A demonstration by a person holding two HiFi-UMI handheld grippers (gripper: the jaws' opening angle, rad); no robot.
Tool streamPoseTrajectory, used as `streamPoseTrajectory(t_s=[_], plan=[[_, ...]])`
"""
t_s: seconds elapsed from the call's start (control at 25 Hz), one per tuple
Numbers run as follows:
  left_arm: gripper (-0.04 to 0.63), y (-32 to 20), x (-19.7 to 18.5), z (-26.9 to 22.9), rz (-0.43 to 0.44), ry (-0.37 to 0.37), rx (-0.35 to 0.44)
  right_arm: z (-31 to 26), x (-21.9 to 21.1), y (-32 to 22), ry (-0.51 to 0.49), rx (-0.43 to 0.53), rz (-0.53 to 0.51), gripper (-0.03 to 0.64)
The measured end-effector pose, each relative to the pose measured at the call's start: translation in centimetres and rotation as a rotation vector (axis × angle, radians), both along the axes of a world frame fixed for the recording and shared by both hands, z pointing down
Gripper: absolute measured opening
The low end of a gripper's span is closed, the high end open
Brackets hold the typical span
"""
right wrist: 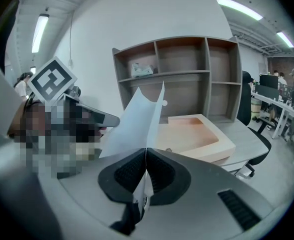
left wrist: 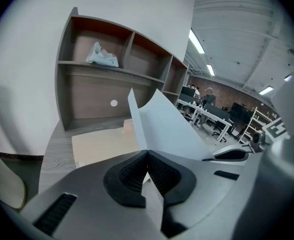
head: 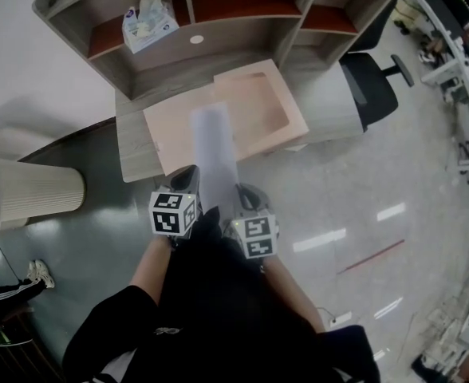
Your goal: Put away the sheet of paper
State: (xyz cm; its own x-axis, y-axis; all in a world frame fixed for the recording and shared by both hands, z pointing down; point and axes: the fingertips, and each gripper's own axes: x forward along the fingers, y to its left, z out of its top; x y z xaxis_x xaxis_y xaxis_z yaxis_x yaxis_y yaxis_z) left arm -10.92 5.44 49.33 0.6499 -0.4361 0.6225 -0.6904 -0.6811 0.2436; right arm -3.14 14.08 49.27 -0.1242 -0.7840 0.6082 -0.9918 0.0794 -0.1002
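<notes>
A white sheet of paper [head: 214,152] hangs in the air between my two grippers, reaching out over the desk toward a shallow pale wooden tray [head: 254,102]. My left gripper [head: 188,175] is shut on the sheet's near left corner. My right gripper [head: 242,190] is shut on the near right corner. In the left gripper view the paper [left wrist: 162,126] rises from the closed jaws [left wrist: 147,154]. The right gripper view shows the sheet [right wrist: 134,121] pinched in the same way at the jaws [right wrist: 146,151], with the tray [right wrist: 197,134] just beyond it.
A flat beige board [head: 175,130] lies on the grey desk [head: 135,154] beside the tray. Behind stands a wooden shelf unit [head: 218,14] with a tissue pack [head: 148,21]. A black office chair [head: 370,86] is at the right, and a ribbed white bin [head: 35,194] at the left.
</notes>
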Motion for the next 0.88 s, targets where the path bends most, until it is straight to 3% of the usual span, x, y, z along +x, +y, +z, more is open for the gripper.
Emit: streamPoseTrajectory(t_s=[0.44,0.88], plan=[[0.044,-6.0,0.7,3.8,0.031,-0.005,-0.085,4.1,0.2,-6.3,-0.004,-0.117,0.004,0.018],[0.044,-9.4,1.1,7.0,0.020,-0.008,-0.180,7.1,1.3,-9.2,0.006,-0.230,-0.006,0.018]])
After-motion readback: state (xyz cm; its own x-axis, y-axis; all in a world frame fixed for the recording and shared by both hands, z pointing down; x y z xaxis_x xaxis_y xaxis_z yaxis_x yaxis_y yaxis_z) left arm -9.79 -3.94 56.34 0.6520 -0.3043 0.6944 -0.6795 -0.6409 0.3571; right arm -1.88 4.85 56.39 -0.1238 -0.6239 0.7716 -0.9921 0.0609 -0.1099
